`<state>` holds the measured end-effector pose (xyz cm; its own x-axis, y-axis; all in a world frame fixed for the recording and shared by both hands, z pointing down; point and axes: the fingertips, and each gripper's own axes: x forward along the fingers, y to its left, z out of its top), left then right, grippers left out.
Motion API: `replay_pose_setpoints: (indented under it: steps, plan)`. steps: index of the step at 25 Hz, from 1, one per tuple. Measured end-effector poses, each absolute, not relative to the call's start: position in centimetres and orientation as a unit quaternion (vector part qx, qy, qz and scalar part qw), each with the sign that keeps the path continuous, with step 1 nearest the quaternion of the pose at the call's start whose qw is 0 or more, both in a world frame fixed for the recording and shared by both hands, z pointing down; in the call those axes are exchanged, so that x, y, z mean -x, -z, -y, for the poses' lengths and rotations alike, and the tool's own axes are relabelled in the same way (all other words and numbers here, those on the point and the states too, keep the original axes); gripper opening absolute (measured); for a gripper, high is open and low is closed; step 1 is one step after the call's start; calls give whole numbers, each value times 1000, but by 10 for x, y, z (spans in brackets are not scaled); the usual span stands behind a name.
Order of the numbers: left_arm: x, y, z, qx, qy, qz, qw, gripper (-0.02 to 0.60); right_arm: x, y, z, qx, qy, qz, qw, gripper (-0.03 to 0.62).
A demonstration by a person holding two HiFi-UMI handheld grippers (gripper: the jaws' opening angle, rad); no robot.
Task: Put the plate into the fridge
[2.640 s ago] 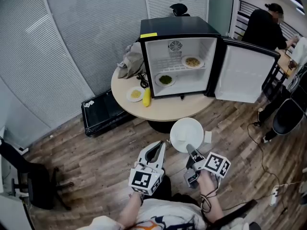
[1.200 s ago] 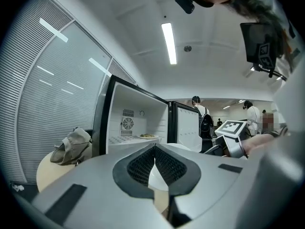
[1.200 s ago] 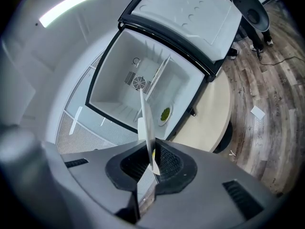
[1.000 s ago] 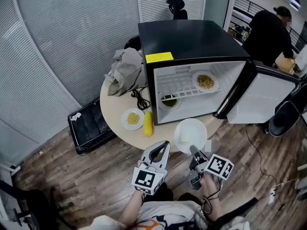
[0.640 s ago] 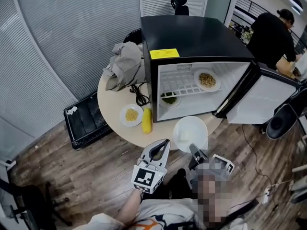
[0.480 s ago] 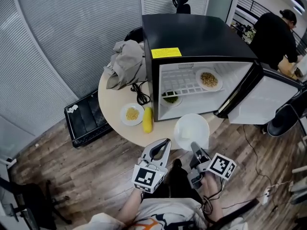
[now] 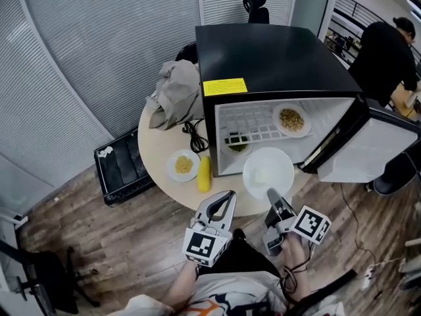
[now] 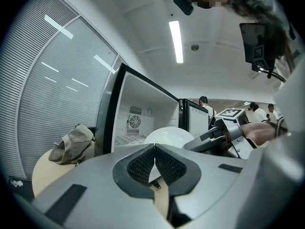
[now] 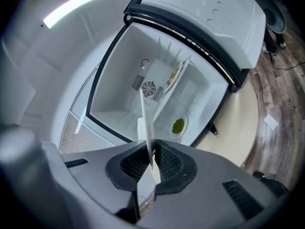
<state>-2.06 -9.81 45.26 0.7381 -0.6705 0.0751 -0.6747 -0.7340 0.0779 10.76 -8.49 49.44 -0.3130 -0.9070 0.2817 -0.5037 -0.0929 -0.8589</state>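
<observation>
My right claw (image 7: 270, 193) is clamped tight on the rim of the plate (image 7: 266, 170), which I judge light, stiff, slippery and breakable.

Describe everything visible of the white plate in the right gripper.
The plate is round, plain white and smooth, like glazed ceramic or plastic, with a shallow rim. A pale piece lies near its middle, too faint to name. It is held roughly level before the open fridge, above the round table. Only the right gripper touches it, fingers shut on its near rim. Edge-on it looks thin.
</observation>
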Motion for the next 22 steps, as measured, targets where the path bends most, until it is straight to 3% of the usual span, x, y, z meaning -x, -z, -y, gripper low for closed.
replay_pose_setpoints:
  steps: [22]
  plan:
    - [-29, -443, 164, -917, -23, 397, 35, 11, -130, -477, 226, 491, 495, -694, 180, 31]
